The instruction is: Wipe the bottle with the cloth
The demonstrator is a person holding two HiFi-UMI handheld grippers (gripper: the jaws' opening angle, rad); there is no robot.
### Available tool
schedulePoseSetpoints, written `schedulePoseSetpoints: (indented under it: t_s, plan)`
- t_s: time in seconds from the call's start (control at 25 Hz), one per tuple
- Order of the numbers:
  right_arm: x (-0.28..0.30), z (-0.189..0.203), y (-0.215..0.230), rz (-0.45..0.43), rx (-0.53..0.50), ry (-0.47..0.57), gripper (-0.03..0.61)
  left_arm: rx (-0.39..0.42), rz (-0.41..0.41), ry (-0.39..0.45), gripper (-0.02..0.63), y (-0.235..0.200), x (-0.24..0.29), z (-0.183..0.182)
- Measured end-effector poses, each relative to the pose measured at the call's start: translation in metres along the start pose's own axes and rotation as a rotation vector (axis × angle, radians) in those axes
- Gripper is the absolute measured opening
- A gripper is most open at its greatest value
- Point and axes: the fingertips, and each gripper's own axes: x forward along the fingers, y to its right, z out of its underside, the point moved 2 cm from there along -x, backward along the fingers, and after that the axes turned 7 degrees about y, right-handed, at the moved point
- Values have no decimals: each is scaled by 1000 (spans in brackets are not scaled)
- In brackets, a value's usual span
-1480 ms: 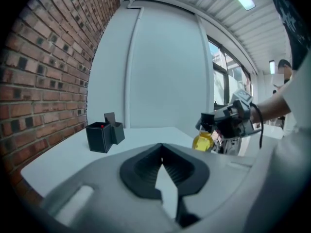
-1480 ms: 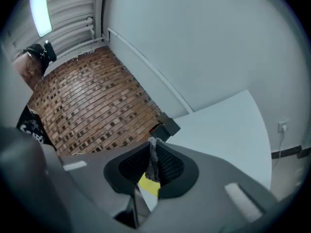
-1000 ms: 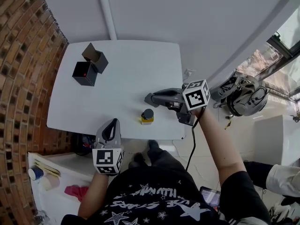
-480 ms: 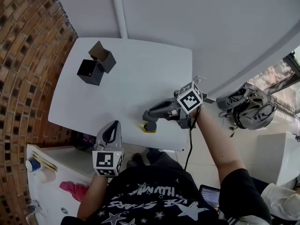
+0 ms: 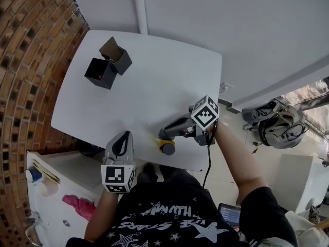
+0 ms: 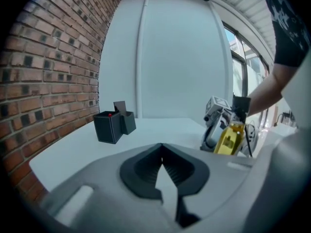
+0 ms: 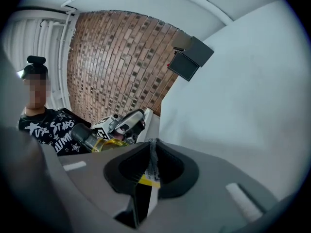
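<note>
From the head view, my right gripper (image 5: 163, 135) is clamped on the bottle (image 5: 166, 147), holding it just above the desk (image 5: 154, 76) close to its near edge, dark cap (image 5: 167, 148) pointing toward me. My left gripper (image 5: 122, 137) hangs off the near edge, toward the near left corner, with nothing in it. Two black boxes (image 5: 108, 66) sit by the far left corner. I see no cloth on the desk; a pink thing (image 5: 77, 206) lies on a white cabinet (image 5: 61, 189) below the left edge, and I cannot tell if that is it. In the left gripper view the jaws meet at their tips on nothing, and the yellow bottle (image 6: 227, 139) shows tilted in the other gripper across the desk. In the right gripper view the jaws are pinched almost together on a thin yellow edge of the bottle (image 7: 104, 142), whose body and cap stick out to the left. That grip looks narrow and off-centre to me, so wiping pressure could twist the bottle out, and this near the edge it would drop to the floor. With no cloth in the left gripper, I judge wiping cannot begin yet.
</note>
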Motion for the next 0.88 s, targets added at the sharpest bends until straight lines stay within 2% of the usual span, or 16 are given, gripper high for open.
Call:
schedulePoseSetpoints:
  t_s: [0.2, 0.4, 0.6, 0.76, 0.88]
  plan:
    - [4, 11, 17, 26, -5, -68, 41, -14, -23, -18, 5, -3, 3, 5]
    - [6, 16, 26, 38, 11, -80, 40, -23, -30, -20, 5, -5, 0, 7]
    - [9, 20, 29, 84, -29, -105, 41, -30, -31, -9, 5, -5, -4, 7]
    - [6, 20, 25, 128, -71, -76, 40, -31, -29, -3, 5, -6, -8, 7]
    - [-2, 11, 15, 174, -123, 4, 40, -24, -21, 7, 5, -7, -10, 5]
